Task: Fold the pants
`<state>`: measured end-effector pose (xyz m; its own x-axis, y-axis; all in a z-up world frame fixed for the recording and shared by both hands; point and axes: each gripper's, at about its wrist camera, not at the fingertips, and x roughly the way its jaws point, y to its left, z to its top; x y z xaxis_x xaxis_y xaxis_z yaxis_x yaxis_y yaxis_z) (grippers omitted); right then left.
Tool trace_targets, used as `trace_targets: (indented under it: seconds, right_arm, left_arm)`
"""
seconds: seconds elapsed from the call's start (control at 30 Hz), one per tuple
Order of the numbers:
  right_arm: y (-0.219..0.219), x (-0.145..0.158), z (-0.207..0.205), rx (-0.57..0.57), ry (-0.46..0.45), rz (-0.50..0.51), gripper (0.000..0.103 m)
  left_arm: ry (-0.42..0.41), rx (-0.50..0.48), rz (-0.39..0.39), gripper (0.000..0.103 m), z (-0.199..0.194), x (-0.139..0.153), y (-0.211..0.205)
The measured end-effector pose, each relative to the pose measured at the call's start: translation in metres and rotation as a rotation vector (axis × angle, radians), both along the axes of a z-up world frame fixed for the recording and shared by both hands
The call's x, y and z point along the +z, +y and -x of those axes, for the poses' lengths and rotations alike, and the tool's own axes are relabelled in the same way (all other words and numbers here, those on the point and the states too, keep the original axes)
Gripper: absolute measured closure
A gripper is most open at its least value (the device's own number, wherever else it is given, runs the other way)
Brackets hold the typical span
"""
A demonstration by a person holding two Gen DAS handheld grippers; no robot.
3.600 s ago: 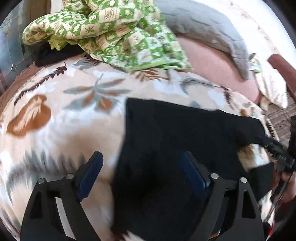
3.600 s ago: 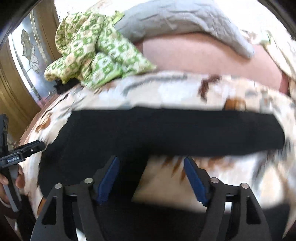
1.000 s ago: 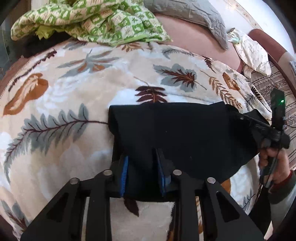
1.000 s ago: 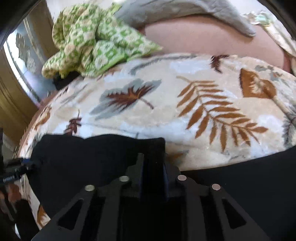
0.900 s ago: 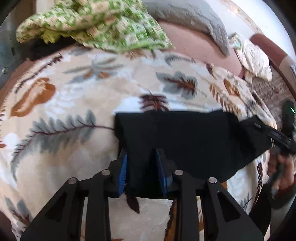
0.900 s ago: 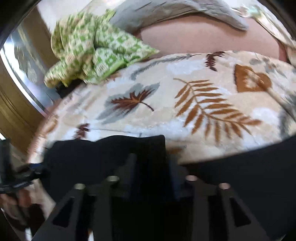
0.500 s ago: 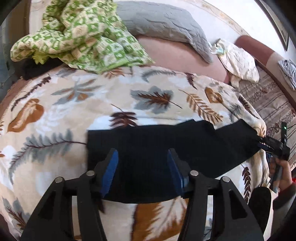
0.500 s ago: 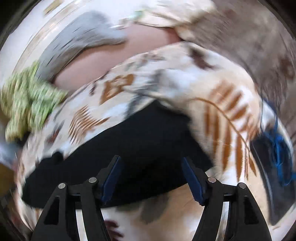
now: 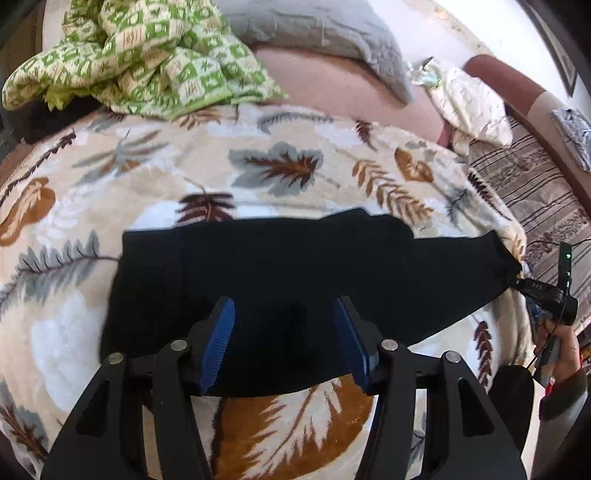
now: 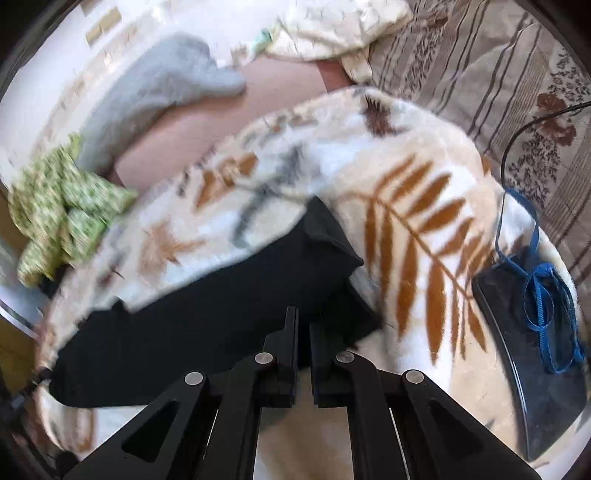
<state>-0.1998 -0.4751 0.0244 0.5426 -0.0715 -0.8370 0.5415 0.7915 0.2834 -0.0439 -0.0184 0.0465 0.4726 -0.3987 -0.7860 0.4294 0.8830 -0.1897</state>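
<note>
The black pants (image 9: 295, 273) lie folded in a long band across the leaf-patterned blanket (image 9: 280, 170). My left gripper (image 9: 284, 332) is open, hovering over the pants' near edge, holding nothing. In the right wrist view my right gripper (image 10: 303, 332) is shut on the right end of the pants (image 10: 221, 317). From the left wrist view the right gripper (image 9: 546, 295) shows at the pants' far right corner, held by a hand.
A green-and-white quilt (image 9: 147, 55) and a grey pillow (image 9: 317, 33) lie at the back. A dark pouch with blue ribbon (image 10: 532, 332) lies on the blanket at the right. A striped sofa (image 9: 535, 184) is to the right.
My left gripper let go of the pants and opened, pulling back over the near edge. My right gripper, open half a second ago, closed on the pants' right end.
</note>
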Motion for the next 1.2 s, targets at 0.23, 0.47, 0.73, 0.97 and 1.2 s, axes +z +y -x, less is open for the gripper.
trace_targets:
  seconds: [0.23,0.47,0.73,0.97,1.2]
  right_arm:
    - [0.023,0.032,0.012,0.039,0.037,0.171,0.065]
    - [0.093,0.063,-0.017,0.289,-0.133,0.081,0.045]
    - [0.186,0.040,-0.134,0.501,-0.152,0.045,0.038]
    - [0.209,-0.012,-0.196,0.537,-0.036,-0.042,0.092]
    - [0.200,-0.012,-0.192,0.477,-0.091,-0.012,0.094]
  left_arm:
    - [0.007,0.025,-0.007,0.044,0.005,-0.005,0.006]
    - [-0.023,0.113,-0.014,0.039,-0.001,0.000,0.026]
    - [-0.021,0.199,-0.022,0.039,-0.015,-0.004,0.051]
    - [-0.022,0.221,-0.060,0.039,-0.028,-0.015,0.051]
    - [0.041,0.249,-0.050,0.033,-0.037,-0.038,0.056]
